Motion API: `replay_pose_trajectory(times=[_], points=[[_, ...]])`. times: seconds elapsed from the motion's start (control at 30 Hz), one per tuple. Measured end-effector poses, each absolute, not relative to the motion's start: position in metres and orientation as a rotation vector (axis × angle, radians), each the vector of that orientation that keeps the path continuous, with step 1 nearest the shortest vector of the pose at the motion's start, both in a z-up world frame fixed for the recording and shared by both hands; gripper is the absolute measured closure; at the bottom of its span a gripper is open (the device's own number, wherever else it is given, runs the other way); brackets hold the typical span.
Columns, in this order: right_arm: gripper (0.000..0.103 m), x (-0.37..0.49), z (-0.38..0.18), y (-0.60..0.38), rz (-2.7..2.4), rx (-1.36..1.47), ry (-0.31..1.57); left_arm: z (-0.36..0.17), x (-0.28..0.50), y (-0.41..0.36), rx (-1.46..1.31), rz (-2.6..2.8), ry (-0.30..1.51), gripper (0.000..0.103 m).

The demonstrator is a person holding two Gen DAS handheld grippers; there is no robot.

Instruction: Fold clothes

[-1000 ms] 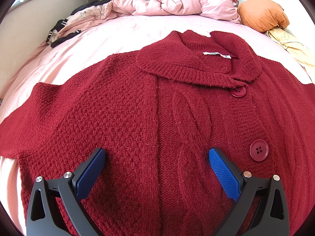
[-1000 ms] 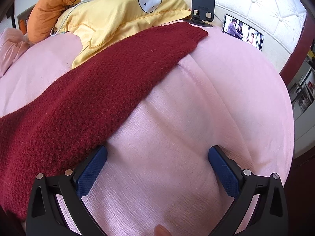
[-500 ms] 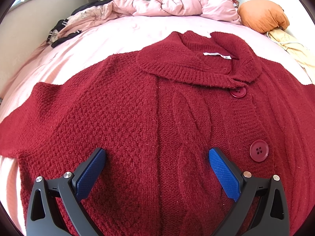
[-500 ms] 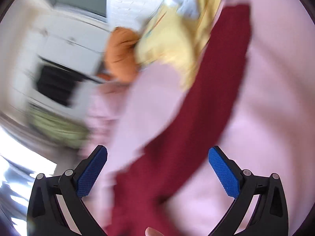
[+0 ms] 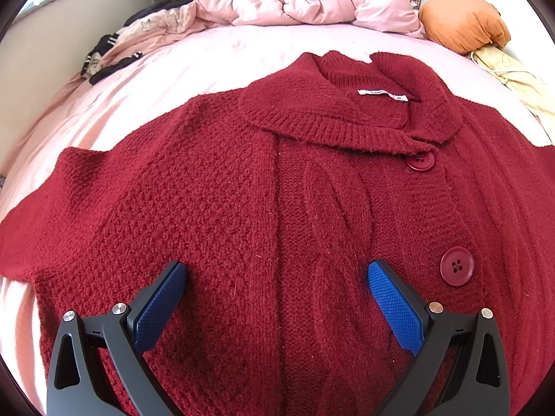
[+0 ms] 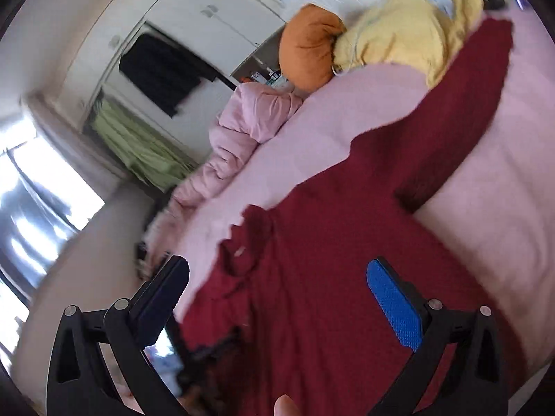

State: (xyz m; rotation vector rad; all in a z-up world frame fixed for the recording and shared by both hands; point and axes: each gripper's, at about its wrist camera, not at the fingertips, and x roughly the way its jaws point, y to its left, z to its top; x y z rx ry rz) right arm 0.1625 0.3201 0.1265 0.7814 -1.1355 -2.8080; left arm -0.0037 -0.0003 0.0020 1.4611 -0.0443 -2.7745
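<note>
The chunky dark-red knitted cardigan [image 5: 263, 208] lies front-up and buttoned across the pink-sheeted bed [image 5: 173, 69], collar toward the crumpled pink duvet [image 5: 312, 7], one sleeve stretched out toward the yellow cloth [image 6: 409, 31]. It looks thick, soft and floppy with some weight — likely to sag and stretch if lifted by a single point, so I'd pinch a shoulder seam or sleeve cuff. The left gripper [image 5: 277, 291] hovers over the chest and the right gripper [image 6: 277, 287] over the body — both with jaws spread, holding nothing.

Bed [image 5: 180, 79] with pink sheet; crumpled pink duvet [image 5: 312, 7] at its far edge, white wardrobe [image 6: 194, 24] behind, bright window [image 6: 41, 187] alongside.
</note>
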Motion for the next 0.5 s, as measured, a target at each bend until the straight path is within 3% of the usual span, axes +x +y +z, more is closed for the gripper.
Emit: replay_pose_trajectory(times=[0.13,0.2,0.3,0.4,0.5], points=[[0.000,0.155,0.118,0.313,-2.975,0.825,-0.991,0.013,0.003,-0.015,1.517,-2.805,0.013,0.000],[0.000,0.150,0.108,0.311,-3.044,0.907,-0.912,0.027,0.022,-0.034,1.453,-2.804,0.070,0.000],[0.000,0.147,0.102,0.293,-3.047,1.004,-0.824,0.055,0.063,-0.059,1.306,-2.812,0.016,0.000],[0.000,0.148,0.103,0.255,-3.081,1.007,-0.560,0.076,0.112,-0.078,1.227,-2.833,-0.065,0.000],[0.000,0.158,0.106,0.210,-3.137,0.955,-0.287,0.068,0.156,-0.096,1.299,-2.784,0.009,0.000]])
